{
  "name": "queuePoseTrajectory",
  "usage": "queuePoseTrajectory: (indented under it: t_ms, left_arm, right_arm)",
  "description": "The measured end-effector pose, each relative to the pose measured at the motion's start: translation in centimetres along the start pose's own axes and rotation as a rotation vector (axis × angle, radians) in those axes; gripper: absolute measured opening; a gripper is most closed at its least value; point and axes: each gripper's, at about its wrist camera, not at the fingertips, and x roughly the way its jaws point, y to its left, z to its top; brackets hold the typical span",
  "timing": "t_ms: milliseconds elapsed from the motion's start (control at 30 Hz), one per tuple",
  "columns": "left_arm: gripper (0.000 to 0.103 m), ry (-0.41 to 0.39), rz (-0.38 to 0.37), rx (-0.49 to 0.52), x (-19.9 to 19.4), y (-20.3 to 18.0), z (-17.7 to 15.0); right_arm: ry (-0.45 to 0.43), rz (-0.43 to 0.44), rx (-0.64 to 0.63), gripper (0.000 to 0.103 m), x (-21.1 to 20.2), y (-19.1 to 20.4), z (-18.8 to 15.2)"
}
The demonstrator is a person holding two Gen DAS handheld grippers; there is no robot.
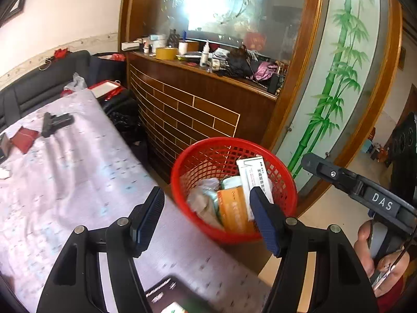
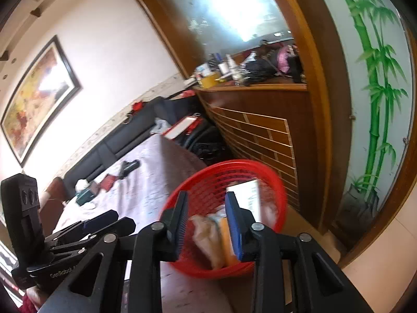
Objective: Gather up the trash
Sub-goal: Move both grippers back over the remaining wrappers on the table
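We see daylight as the main source: it burns out to white glare on the glass panel (image 1: 221,2) above the wooden cabinet (image 1: 198,104), in both views. Below that cabinet, the red basket (image 2: 224,182) is motion-blurred in the right wrist view and only softly smeared in the left. We note strong fisheye bending of the cabinet's frame, dark vignetted corners, and a soft sheen across the tablecloth (image 1: 65,177).

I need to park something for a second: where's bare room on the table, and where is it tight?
Bare cloth runs from the black gun-shaped item down to the left gripper, out to the edge by the red basket. The far left, around the red card, is crowded. The basket holds boxes. The wooden ledge is full.
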Motion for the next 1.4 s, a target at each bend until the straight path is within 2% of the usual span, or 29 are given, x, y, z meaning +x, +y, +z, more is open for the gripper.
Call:
queuePoseTrajectory:
  t_ms: [167,300,467,567,633,667,733,800,967,1100,1167,1267,1300,1333,1400]
  left_arm:
    - [0.07,-0.045,0.049,-0.048,-5.1,3.6,-1.7]
    - [0.07,-0.071,0.108,-0.114,-9.2,8.0,-3.4]
    - [0.075,-0.107,0.264,-0.177,-14.8,14.9,-6.0]
    - [0.075,-0.094,0.353,-0.23,-17.7,20.4,-7.7]
    - [0.075,-0.098,0.44,-0.289,-19.7,24.7,-9.0]
    - [0.075,-0.09,0.463,-0.3,-20.3,26.5,-9.6]
    - [0.075,-0.023,0.527,-0.311,-20.9,30.3,-11.2]
    - [0.075,0.012,0.565,-0.301,-21.2,32.7,-12.8]
    - [0.074,0.094,0.556,-0.286,-19.9,37.0,-15.9]
    - [0.064,0.12,0.574,-0.239,-17.9,37.2,-16.1]
    - [0.053,0.136,0.568,-0.215,-16.7,37.3,-15.9]
    - [0.049,0.17,0.607,-0.188,-14.9,37.8,-15.5]
    - [0.045,0.186,0.619,-0.2,-14.4,38.3,-15.5]
    - [0.031,0.196,0.622,-0.216,-14.1,38.8,-15.5]
    - [0.011,0.206,0.608,-0.259,-13.6,39.7,-15.8]
  right_arm:
    - [0.001,0.069,-0.05,0.045,-1.3,4.1,-0.9]
    - [0.026,0.13,-0.111,0.05,-1.0,8.6,-2.2]
    - [0.1,0.206,-0.193,0.052,0.8,14.1,-4.6]
    - [0.138,0.246,-0.225,0.052,1.6,16.3,-6.1]
    - [0.163,0.262,-0.249,0.052,2.3,17.9,-7.0]
    - [0.177,0.271,-0.265,0.052,2.7,18.8,-7.6]
    - [0.197,0.278,-0.285,0.052,3.3,19.9,-8.3]
    - [0.218,0.288,-0.306,0.052,3.8,21.0,-9.1]
    - [0.267,0.305,-0.348,0.052,5.3,23.3,-10.7]
    - [0.299,0.321,-0.372,0.052,6.2,25.0,-11.8]
    - [0.315,0.324,-0.388,0.052,6.6,25.8,-12.5]
    - [0.347,0.341,-0.407,0.052,7.3,27.0,-13.5]
    - [0.36,0.352,-0.405,0.052,7.6,27.3,-13.6]
    - [0.376,0.366,-0.4,0.052,7.8,27.6,-13.9]
    - [0.42,0.4,-0.386,0.052,8.7,28.4,-14.5]
